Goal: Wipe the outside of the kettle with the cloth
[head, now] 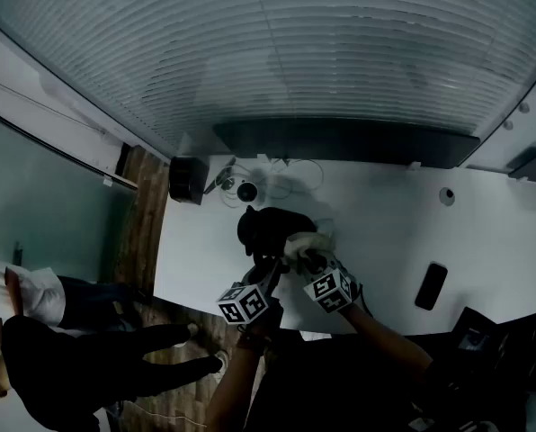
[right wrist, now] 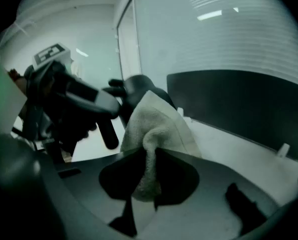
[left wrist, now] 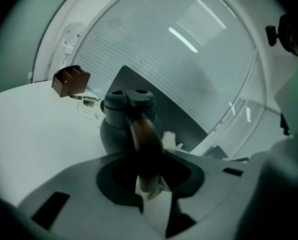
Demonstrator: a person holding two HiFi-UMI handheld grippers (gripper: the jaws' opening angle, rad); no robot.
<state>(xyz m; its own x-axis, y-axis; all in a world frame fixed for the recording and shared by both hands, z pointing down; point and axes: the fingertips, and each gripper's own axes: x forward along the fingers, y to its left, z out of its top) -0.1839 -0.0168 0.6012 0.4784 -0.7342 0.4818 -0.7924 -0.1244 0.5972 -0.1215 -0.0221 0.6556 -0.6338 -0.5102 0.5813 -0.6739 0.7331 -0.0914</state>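
Observation:
The dark kettle (head: 266, 228) stands on the white table (head: 385, 232) just in front of both grippers. My left gripper (head: 270, 270) is shut on the kettle's brownish handle (left wrist: 145, 134), which runs back between its jaws (left wrist: 149, 184); the kettle's body and lid (left wrist: 124, 106) rise beyond. My right gripper (head: 311, 261) is shut on a pale cloth (right wrist: 159, 129), bunched between its jaws (right wrist: 146, 184). The cloth (head: 308, 241) lies against the right side of the kettle (right wrist: 139, 86). The left gripper (right wrist: 64, 94) shows at the left of the right gripper view.
A dark phone (head: 432, 285) lies on the table to the right. A black box (head: 188, 179) and a round white device with cables (head: 246, 190) sit at the far left corner. A brown holder (left wrist: 70, 80) stands beyond the kettle. A person (head: 70, 331) stands left of the table.

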